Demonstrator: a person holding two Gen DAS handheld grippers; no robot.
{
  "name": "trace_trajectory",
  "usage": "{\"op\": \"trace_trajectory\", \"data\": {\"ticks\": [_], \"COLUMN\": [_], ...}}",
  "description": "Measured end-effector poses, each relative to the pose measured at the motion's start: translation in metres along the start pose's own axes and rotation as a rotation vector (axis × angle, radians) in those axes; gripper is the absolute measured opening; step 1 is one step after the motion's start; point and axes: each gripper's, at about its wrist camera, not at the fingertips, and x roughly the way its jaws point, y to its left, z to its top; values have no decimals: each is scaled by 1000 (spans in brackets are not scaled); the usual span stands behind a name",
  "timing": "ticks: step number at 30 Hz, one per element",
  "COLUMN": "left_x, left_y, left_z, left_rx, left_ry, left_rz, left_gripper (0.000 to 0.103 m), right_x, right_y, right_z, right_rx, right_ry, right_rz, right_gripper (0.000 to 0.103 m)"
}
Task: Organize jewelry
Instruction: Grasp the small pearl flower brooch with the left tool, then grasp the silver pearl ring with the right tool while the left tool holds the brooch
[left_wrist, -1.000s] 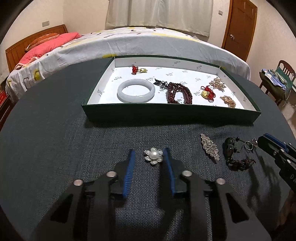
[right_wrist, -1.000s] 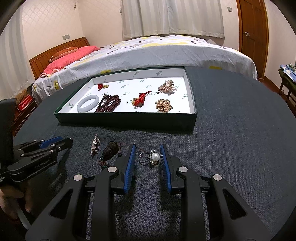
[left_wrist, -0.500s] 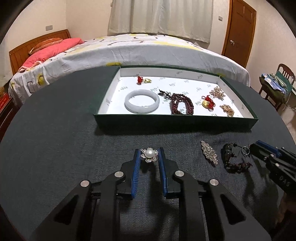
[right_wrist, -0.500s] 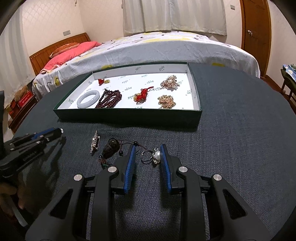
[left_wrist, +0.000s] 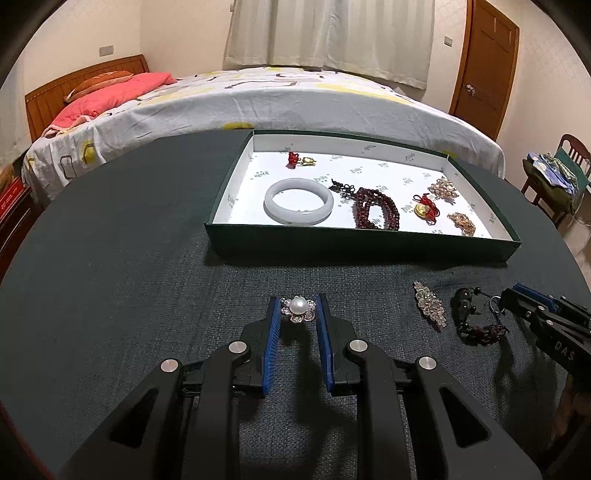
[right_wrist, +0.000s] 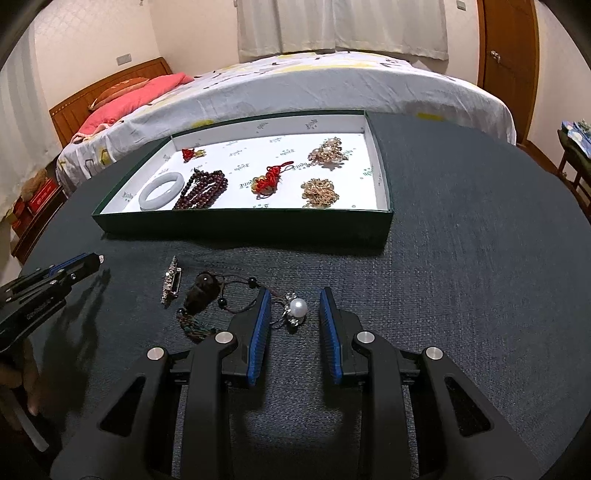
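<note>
The left gripper (left_wrist: 297, 298) pinches a silver flower-shaped brooch with a round white pearl at its centre (left_wrist: 297, 309), its ribbed blue pads (left_wrist: 274, 328) pressing on the petals from both sides. The brooch is in front of the near wall of the shallow dark-green cardboard box with a white printed lining (left_wrist: 362, 245). Whether it rests on the dark woven tablecloth (left_wrist: 110, 277) or is lifted off it is hard to tell.

The right gripper (right_wrist: 294, 291) stands spread around a silver ring topped by a glossy pearl (right_wrist: 295, 310). The ring lies on the cloth in front of the box's near wall, and clear cloth shows between it and the right pad. Its band is partly hidden by the left pad.

Also in front of that wall lie a narrow glittering rhinestone bar brooch (right_wrist: 170, 282) and a dark carved pendant on a beaded cord (right_wrist: 201, 291), whose tassel end is cut off by the gripper.

Inside the box are a smooth pale jade-like bangle (left_wrist: 298, 201), a coil of dark red beads (left_wrist: 376, 210), a red knotted cord with a gold charm (left_wrist: 424, 208), two gold filigree pieces (left_wrist: 443, 188) and a small red-and-gold trinket too small to make out (left_wrist: 299, 159).
</note>
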Motion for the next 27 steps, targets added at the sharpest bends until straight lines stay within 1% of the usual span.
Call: {"op": "trace_trajectory", "data": {"ticks": [8,27], "left_x": [2,3], "left_y": [0,0], "left_z": [-1,-1], "left_rx": [-5,-5], "left_ry": [8,16], "left_rz": [-1,-8], "left_gripper": [20,20], "right_x": [7,4], "right_y": [6,3], "right_z": [-1,-4], "right_rx": [-25,-10], "right_ry": [39,41], "right_rz": [20,36], "right_gripper": [27,27]}}
